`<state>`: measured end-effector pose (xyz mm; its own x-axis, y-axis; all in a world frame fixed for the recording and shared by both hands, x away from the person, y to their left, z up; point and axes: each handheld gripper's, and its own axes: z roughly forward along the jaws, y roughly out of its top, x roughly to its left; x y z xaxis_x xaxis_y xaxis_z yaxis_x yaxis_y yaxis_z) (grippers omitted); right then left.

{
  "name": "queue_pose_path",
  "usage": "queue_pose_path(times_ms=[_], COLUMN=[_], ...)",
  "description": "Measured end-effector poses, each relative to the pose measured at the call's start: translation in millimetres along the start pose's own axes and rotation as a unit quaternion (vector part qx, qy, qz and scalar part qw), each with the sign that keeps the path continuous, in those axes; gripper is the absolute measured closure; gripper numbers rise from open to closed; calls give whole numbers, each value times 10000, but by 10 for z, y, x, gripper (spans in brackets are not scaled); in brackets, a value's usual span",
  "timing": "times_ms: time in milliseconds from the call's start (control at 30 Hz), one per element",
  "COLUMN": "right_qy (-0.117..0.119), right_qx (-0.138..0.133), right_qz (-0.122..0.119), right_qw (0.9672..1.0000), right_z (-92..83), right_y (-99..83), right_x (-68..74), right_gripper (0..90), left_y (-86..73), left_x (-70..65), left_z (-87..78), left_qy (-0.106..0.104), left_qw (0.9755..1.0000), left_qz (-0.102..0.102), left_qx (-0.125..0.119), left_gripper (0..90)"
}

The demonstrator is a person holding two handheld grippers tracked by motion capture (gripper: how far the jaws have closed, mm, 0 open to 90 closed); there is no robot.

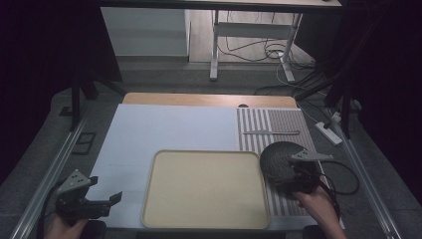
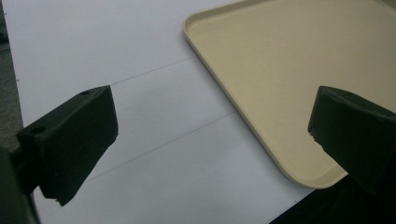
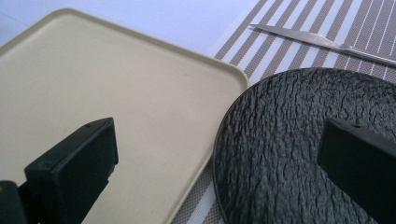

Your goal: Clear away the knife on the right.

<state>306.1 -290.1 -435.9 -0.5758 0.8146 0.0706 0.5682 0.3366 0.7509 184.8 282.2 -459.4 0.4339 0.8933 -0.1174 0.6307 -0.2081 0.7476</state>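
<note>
A beige tray (image 1: 205, 186) lies empty at the front middle of the table. To its right, on a striped placemat (image 1: 288, 124), rests a black textured plate (image 1: 278, 158). A metal knife (image 1: 271, 132) lies across the mat behind the plate. My right gripper (image 1: 293, 180) hovers over the plate's near side, jaws open; in the right gripper view one jaw stands over the tray (image 3: 116, 102) and the other over the plate (image 3: 299, 149). My left gripper (image 1: 112, 199) is open at the front left, over the white sheet (image 2: 140, 116) beside the tray's corner (image 2: 261, 84).
A white sheet (image 1: 164, 132) covers most of the table, with a wooden strip (image 1: 209, 99) at its far edge. Metal rails run along both sides. A power strip (image 1: 328, 132) and cables lie on the floor to the right, a desk frame (image 1: 215, 45) beyond.
</note>
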Motion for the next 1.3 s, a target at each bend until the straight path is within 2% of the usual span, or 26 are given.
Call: queue_pose_path(times_ms=[133,233,267,300,400,600,867,1033,1133,1233,1300], right_qy=[-15,-94,-199,-199,-234,-388,-630,-689,-628,-717,-723], right_qx=[130,229,319,319,439,639,849,904,989,1155,1166], right_qz=[101,74,90,90,190,41,80,66,85,-22,-6], right_qw=[9999,9997,9993,9993,9986,9972,9944,9935,9931,9907,9905], right_z=[104,162,225,225,328,469,652,720,778,878,904], right_y=[90,120,143,143,186,265,356,421,480,561,581], right_x=[-90,-142,-206,-206,-333,-481,-681,-745,-781,-806,-815], right_gripper=[0,0,0,0,0,0,0,0,0,0,0], left_y=[0,0,1,1,1,1,2,2,1,1,0], left_x=[0,-1,-1,-1,0,1,2,4,4,4,6], left_z=[1,1,2,3,4,5,6,6,5,5,4], left_qy=[2,3,3,2,-3,-3,-6,-6,-6,-7,-15], left_qw=[10000,10000,10000,10000,10000,10000,10000,10000,10000,10000,10000], left_qz=[-1,0,-1,3,-13,-13,-14,-21,-22,-21,-26], left_qx=[3,3,5,9,6,9,13,10,10,10,6], left_gripper=[14,14,14,14,14,14,14,13,14,13,14])
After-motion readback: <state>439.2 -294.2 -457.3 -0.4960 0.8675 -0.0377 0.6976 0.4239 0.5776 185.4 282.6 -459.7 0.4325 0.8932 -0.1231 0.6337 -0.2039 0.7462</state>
